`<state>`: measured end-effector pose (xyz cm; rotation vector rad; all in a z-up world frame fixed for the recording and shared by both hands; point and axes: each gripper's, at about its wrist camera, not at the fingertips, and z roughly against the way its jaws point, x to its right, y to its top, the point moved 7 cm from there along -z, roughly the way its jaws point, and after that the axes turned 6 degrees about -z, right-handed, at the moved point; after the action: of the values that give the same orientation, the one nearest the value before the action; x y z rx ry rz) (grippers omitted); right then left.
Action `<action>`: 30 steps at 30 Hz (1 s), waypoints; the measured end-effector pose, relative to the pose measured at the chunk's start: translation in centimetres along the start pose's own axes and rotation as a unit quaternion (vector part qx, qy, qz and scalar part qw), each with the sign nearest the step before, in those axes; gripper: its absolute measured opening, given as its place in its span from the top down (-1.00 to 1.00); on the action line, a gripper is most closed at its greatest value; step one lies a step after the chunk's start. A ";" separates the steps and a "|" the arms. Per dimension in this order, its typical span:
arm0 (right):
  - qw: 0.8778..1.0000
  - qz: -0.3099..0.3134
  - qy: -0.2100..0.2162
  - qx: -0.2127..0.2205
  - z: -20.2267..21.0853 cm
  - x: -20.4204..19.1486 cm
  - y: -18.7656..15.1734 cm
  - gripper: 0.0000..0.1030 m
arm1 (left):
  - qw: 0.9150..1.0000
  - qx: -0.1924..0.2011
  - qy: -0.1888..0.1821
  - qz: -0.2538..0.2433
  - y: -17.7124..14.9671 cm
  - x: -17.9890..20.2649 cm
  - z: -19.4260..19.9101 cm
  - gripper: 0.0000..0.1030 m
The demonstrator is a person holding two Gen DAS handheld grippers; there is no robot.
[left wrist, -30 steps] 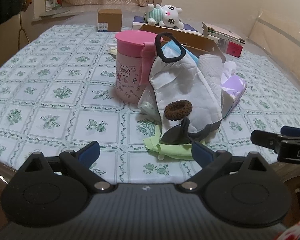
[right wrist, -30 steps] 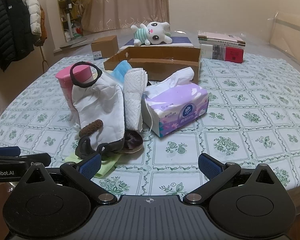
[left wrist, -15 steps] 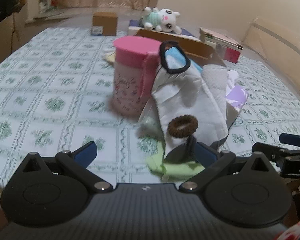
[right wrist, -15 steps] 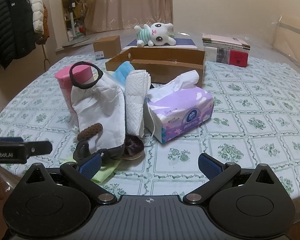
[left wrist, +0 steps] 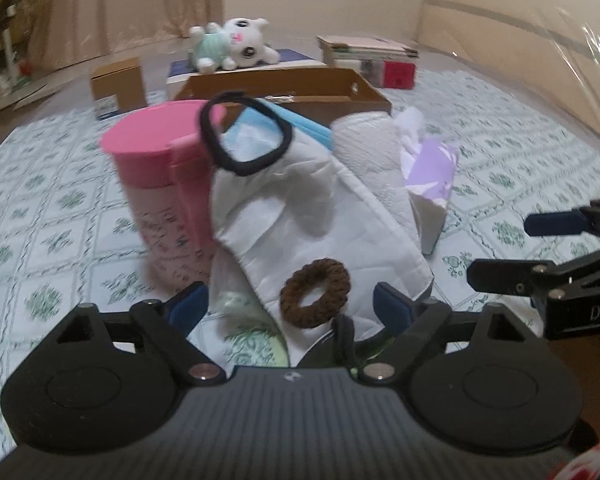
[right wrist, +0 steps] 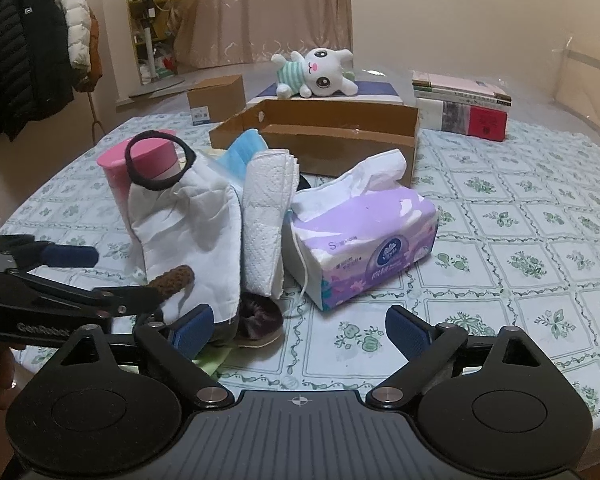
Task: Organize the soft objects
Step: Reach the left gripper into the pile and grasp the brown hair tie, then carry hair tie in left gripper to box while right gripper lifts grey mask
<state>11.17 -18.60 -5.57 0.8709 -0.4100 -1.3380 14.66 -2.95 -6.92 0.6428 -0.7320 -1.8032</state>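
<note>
A heap of soft things leans on a pink cup [left wrist: 160,184]: a white cloth pouch [left wrist: 300,216] with a black loop [left wrist: 244,136], a brown hair tie [left wrist: 314,294] lying on it, a blue mask [right wrist: 244,152], a folded white towel [right wrist: 264,220] and a dark scrunchie [right wrist: 260,320]. My left gripper [left wrist: 290,304] is closing, with the pouch's lower end and the brown tie between its pads, which do not press on them. My right gripper [right wrist: 298,330] is closing too, over bare tablecloth beside the scrunchie. A purple tissue pack [right wrist: 364,240] lies right of the heap.
An open cardboard tray [right wrist: 332,136] stands behind the heap. A plush bunny [right wrist: 316,74], stacked books [right wrist: 460,108] and a small carton [right wrist: 216,98] sit at the table's far side. A green cloth [left wrist: 276,350] peeks from under the heap. Coats hang at the far left.
The left gripper has moved in towards the heap and rolled, so the brown tie now lies between its pads. The right gripper has crept forward. Both pairs of jaws have narrowed a little.
</note>
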 end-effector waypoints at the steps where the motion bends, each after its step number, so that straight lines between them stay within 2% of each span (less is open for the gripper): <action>1: 1.000 -0.001 0.000 -0.001 -0.1 0.1 0.0 -0.80 | 1.000 -0.002 -0.002 -0.010 0.1 0.3 -0.4 -0.59; 2: 1.000 -0.004 -0.001 -0.001 -0.2 0.2 0.0 -0.80 | 1.000 -0.005 -0.003 -0.018 0.1 0.6 -0.7 -0.55; 8: 1.000 -0.011 -0.003 -0.002 -0.4 0.8 0.0 -0.79 | 0.999 -0.017 -0.005 -0.051 0.3 1.7 -2.1 0.00; 13: 1.000 -0.014 0.007 0.001 -0.4 0.7 0.1 -0.79 | 0.998 -0.022 -0.015 -0.051 0.2 1.8 -2.2 0.61; 15: 1.000 -0.012 0.015 0.000 -0.5 0.4 0.1 -0.79 | 0.999 -0.022 -0.019 -0.044 0.2 1.5 -1.9 0.75; 20: 0.999 0.000 0.054 -0.002 -0.9 -1.5 0.5 -0.75 | 0.999 -0.010 -0.023 -0.019 0.3 0.5 -0.2 0.78; 25: 0.996 0.023 0.084 -0.012 -2.4 -3.8 0.8 -0.40 | 1.000 0.009 -0.017 0.019 0.6 -1.4 1.7 0.78; 27: 0.995 0.028 0.092 -0.020 -3.1 -4.6 0.8 -0.15 | 1.000 0.012 -0.009 0.026 0.7 -2.1 2.3 0.78; 30: 0.994 0.037 0.093 -0.034 -4.2 -5.4 0.5 -0.06 | 0.999 0.014 0.000 0.035 0.5 -3.1 2.8 0.78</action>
<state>13.27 -12.15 -6.64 0.9068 -0.2479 -1.1847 13.92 0.33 -4.35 0.6279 -0.7724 -1.7314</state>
